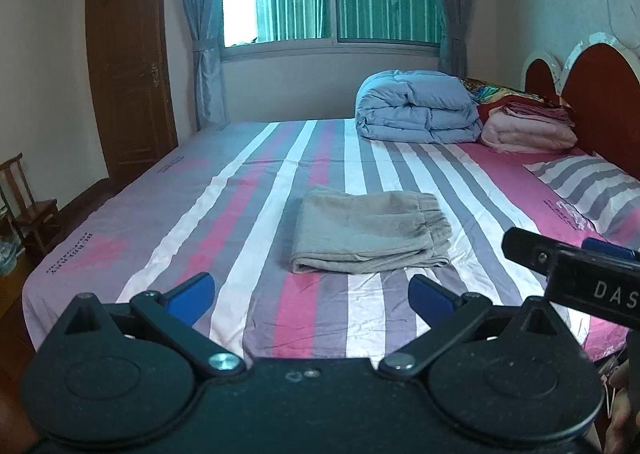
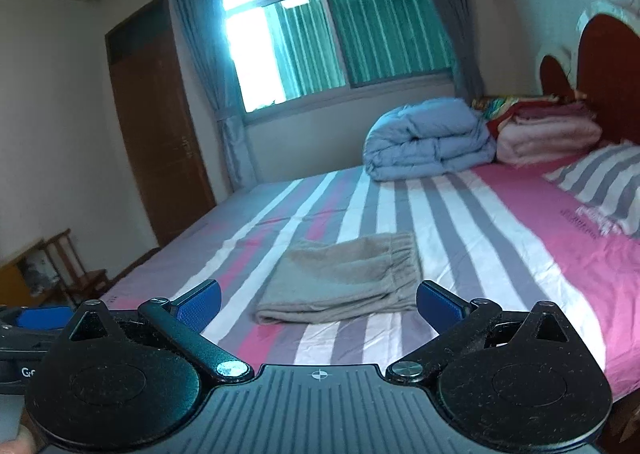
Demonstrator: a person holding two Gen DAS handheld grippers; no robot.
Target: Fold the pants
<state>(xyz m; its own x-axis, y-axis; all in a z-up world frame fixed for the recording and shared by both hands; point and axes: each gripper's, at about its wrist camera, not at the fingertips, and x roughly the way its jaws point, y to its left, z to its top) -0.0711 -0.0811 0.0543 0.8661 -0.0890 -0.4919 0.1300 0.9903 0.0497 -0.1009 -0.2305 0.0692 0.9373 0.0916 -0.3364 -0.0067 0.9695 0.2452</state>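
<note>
Grey-beige pants (image 1: pixel 368 232) lie folded into a compact rectangle on the striped bed sheet (image 1: pixel 256 190), elastic waistband toward the right. In the right wrist view the same pants (image 2: pixel 344 280) lie flat ahead of the fingers. My left gripper (image 1: pixel 310 296) hovers in front of the pants, open, with nothing between its blue pads (image 1: pixel 192 296). My right gripper (image 2: pixel 318 304) is open too, wide, clear of the cloth, blue pads (image 2: pixel 438 304) apart. Part of the right gripper (image 1: pixel 568 266) shows at the right edge of the left wrist view.
A folded blue duvet (image 1: pixel 418 110) and a stack of pink blankets (image 1: pixel 528 126) sit at the far side of the bed by the red headboard (image 1: pixel 600 82). A striped pillow (image 1: pixel 596 190) lies at right. A brown door (image 1: pixel 128 66) and wooden chair (image 1: pixel 28 210) stand at left.
</note>
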